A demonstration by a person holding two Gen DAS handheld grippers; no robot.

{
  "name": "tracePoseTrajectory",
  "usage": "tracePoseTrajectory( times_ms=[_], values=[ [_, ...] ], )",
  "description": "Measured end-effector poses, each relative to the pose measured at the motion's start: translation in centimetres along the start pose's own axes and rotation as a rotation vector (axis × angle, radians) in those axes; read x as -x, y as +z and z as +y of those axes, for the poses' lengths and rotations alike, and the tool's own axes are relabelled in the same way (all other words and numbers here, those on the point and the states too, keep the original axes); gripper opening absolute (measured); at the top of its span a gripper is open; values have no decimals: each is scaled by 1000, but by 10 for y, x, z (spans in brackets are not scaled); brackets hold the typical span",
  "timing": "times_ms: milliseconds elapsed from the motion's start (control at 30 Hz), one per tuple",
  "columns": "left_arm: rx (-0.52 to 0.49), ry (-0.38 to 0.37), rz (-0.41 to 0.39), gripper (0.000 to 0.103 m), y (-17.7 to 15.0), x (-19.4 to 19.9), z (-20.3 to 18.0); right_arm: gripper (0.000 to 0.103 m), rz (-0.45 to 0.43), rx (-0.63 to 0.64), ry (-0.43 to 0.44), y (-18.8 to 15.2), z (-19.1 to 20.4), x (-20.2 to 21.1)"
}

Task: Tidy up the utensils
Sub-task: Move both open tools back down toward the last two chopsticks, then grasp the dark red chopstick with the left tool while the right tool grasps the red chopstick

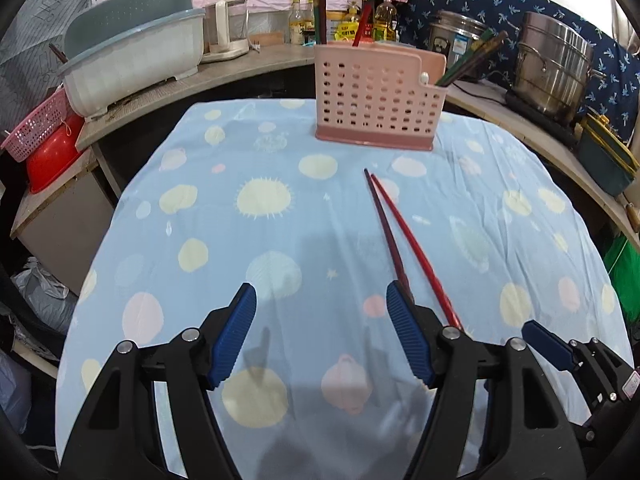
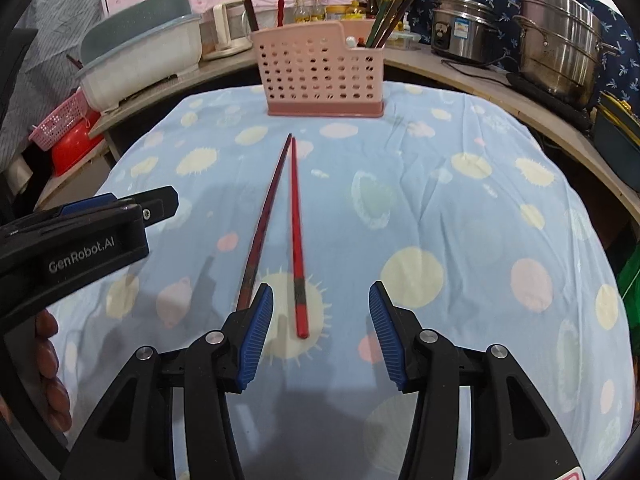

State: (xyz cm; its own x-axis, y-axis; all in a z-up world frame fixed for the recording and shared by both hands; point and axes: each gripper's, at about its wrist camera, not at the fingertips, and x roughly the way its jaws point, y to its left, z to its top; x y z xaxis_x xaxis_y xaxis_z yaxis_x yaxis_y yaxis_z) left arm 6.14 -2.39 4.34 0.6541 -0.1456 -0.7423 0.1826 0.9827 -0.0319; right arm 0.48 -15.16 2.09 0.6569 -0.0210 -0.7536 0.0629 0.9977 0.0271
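Observation:
Two chopsticks lie on the blue spotted tablecloth (image 1: 240, 240), tips together and pointing at the holder: a dark one (image 2: 264, 220) (image 1: 386, 224) and a red one (image 2: 297, 236) (image 1: 416, 248). My right gripper (image 2: 320, 288) stands open just above the cloth, the red chopstick's thick end between its fingers, untouched; the dark one passes beside the left finger (image 2: 256, 328). My left gripper (image 1: 320, 288) is open and empty, left of the pair, its right finger (image 1: 406, 328) in front of the dark chopstick's end. The pink perforated holder (image 2: 320, 76) (image 1: 376, 96) stands at the far edge with several chopsticks in it.
Behind the table a counter carries a grey-blue dish drainer (image 1: 132, 60), a kettle (image 1: 230, 28), oil bottles (image 1: 384, 20), a rice cooker (image 2: 460, 28) and a steel pot (image 2: 560, 40). A pink basket (image 1: 36, 128) over a red basin sits left. A hand (image 2: 48, 356) shows at the left.

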Motion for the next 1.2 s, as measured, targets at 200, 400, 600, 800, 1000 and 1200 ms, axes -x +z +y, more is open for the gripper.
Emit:
tracePoseTrajectory(
  times_ms=[200, 400, 600, 800, 1000, 1200],
  values=[
    [-16, 9, 27, 64, -16, -6, -1, 37, 33, 8, 1, -1, 5, -14],
    [-35, -3, 42, 64, -25, -8, -5, 21, 51, -1, 5, -1, 4, -24],
    [-41, -30, 56, 63, -29, -10, -13, 8, 52, -18, 4, -1, -4, -24],
    [-50, -76, 65, 64, -29, -11, -26, 7, 48, -66, -4, -5, -21, -18],
    [-72, -107, 87, 64, -31, -19, -43, 7, 45, -98, -7, -9, -35, -12],
    [-75, -118, 126, 50, -34, -36, -51, 7, 47, -101, -10, -12, -39, -11]
  ],
)
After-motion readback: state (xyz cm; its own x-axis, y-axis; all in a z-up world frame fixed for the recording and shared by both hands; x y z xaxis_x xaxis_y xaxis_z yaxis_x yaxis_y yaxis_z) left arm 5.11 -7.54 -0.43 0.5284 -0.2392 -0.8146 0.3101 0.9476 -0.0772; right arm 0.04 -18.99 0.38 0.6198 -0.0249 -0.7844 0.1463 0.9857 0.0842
